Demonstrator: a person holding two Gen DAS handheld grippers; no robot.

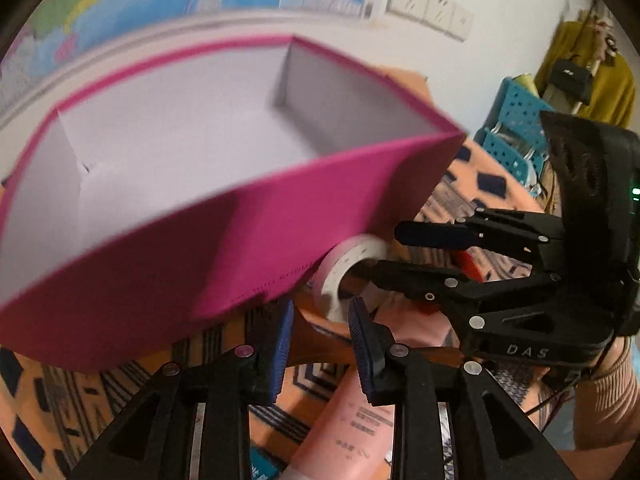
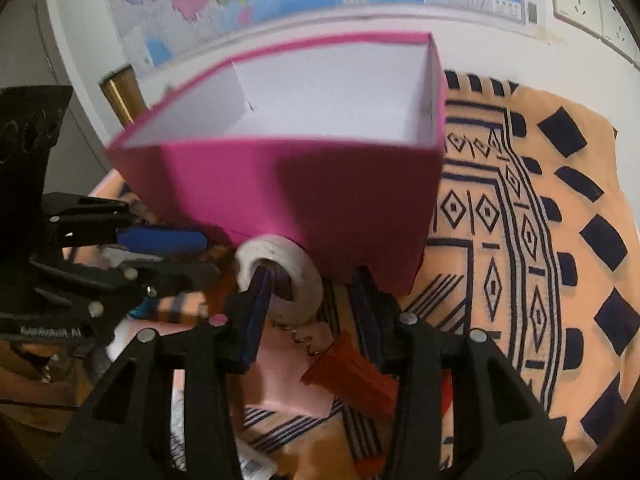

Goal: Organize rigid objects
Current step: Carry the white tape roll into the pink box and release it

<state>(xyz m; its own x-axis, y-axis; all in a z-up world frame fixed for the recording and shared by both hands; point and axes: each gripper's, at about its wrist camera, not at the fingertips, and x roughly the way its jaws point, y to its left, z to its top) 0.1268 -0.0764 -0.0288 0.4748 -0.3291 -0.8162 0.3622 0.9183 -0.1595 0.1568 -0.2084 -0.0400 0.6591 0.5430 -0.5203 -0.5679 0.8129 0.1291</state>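
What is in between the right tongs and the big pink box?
A white tape roll sits there, leaning by the pink box. The right tongs are open around it, one finger poking through its hole. The right wrist view shows this.

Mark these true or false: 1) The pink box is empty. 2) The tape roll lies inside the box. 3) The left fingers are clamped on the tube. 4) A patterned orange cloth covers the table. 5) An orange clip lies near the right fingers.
1) True: the box shows only bare white walls and floor.
2) False: the tape roll sits outside, against the box's front wall.
3) False: the left gripper is open above the tube, its fingers clear of it.
4) True: the cloth is orange with dark patterns.
5) True: the clip lies just below the open right gripper.
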